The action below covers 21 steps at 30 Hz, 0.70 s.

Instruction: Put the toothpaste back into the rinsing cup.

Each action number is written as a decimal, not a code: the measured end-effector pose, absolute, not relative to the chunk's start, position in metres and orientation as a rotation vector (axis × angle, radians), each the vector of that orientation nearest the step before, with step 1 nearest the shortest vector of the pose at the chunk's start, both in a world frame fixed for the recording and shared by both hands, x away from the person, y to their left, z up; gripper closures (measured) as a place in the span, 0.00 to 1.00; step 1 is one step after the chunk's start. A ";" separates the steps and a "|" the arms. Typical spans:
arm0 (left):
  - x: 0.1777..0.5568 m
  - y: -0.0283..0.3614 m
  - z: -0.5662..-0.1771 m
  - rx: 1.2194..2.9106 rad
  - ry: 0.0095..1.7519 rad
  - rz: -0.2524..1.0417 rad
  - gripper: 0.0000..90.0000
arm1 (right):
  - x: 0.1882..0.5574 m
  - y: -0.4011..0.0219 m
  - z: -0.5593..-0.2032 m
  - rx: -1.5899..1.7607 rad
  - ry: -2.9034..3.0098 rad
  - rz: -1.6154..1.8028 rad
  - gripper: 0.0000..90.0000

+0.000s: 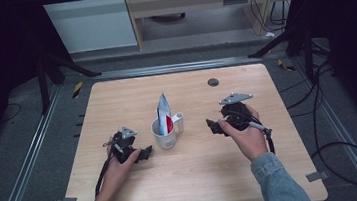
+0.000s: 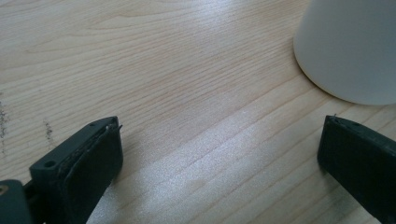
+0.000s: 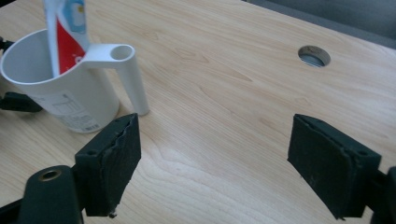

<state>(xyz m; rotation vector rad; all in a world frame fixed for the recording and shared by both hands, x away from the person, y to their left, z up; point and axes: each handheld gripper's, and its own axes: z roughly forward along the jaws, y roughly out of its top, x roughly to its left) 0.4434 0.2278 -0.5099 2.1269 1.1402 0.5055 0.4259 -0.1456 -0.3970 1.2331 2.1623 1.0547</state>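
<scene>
A white cup (image 1: 165,132) with a tubular handle (image 1: 179,122) stands mid-table, and a red, white and blue toothpaste tube (image 1: 164,113) stands upright inside it. My left gripper (image 1: 144,153) rests on the wood just left of the cup, jaws open and empty; its own view has the cup's white wall (image 2: 348,49) at the upper right. My right gripper (image 1: 213,126) is to the right of the cup, open with nothing between the jaws. In the right gripper view the cup (image 3: 65,91) and tube (image 3: 65,32) sit at the upper left, beyond the left jaw.
The wooden table (image 1: 195,179) has a round cable hole (image 1: 213,81) at the back right, also seen as the hole (image 3: 314,56) in the right gripper view. Dark floor, metal rails and loose cables surround the table.
</scene>
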 end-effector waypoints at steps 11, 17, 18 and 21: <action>0.443 0.228 -0.510 2.126 1.140 0.505 0.00 | 0.428 -0.169 -0.417 1.285 2.167 0.967 0.15; 0.443 0.228 -0.510 2.127 1.140 0.506 0.00 | 0.428 -0.181 -0.426 1.309 2.163 0.933 0.15; 0.443 0.228 -0.510 2.126 1.140 0.506 0.00 | 0.427 -0.182 -0.428 1.319 2.162 0.932 0.15; 0.443 0.228 -0.510 2.126 1.140 0.506 0.00 | 0.427 -0.188 -0.433 1.328 2.163 0.917 0.15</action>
